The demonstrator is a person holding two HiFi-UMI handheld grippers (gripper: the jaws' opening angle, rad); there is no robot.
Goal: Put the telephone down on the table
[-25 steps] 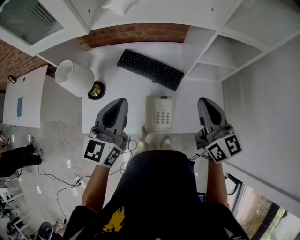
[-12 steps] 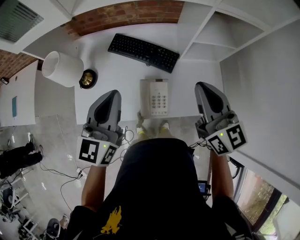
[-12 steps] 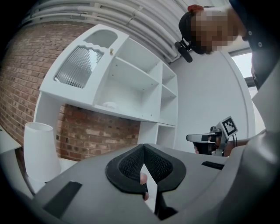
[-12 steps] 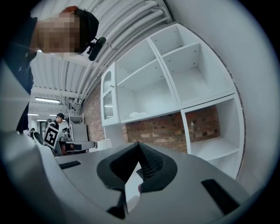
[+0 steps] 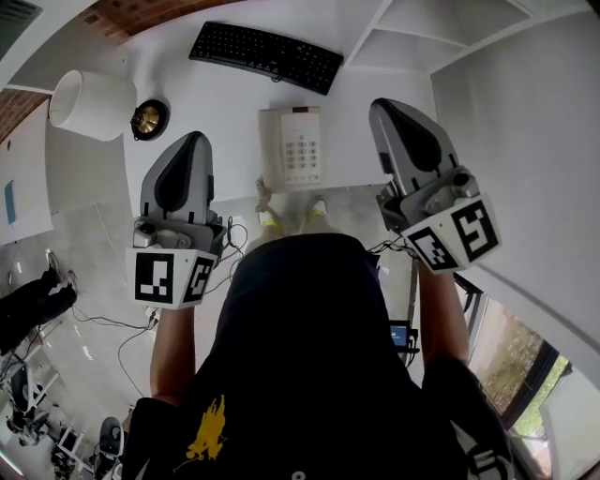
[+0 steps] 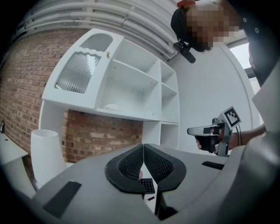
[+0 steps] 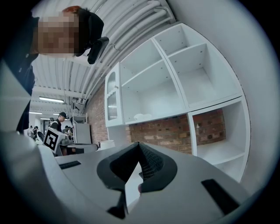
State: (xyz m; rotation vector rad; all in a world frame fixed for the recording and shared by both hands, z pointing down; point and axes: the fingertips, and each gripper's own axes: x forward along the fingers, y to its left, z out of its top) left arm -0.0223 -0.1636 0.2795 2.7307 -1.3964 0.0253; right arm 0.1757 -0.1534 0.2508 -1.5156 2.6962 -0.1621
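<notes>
The person stands at the white tabletop (image 5: 220, 103) in a black shirt, with a pair of tongs in each hand, both held level in the air in front of the body. The left tongs (image 5: 191, 139) are closed, their two dark ribbed pads pressed together with nothing between them. They hang to the left of the telephone (image 5: 291, 148), clear of it. The right tongs (image 5: 383, 106) are closed and empty too. They sit to the right of the telephone, also apart from it, and reach a little further forward than the left pair.

Just this side of the telephone, below the tabletop's edge, the person's shoes (image 5: 267, 216) show on the floor. The telephone itself is pale with a keypad on its face. It lies flat on the tabletop at the near edge, between the two pairs of tongs, and neither touches it.

Left of the telephone and slightly beyond it stands a white lamp (image 5: 92, 103) with a brass-coloured base. Beyond the telephone a black keyboard (image 5: 265, 54) lies at a slant. Further back, to the right of the telephone, are white shelves (image 5: 422, 23), and a brick wall (image 5: 150, 9) stands behind.
</notes>
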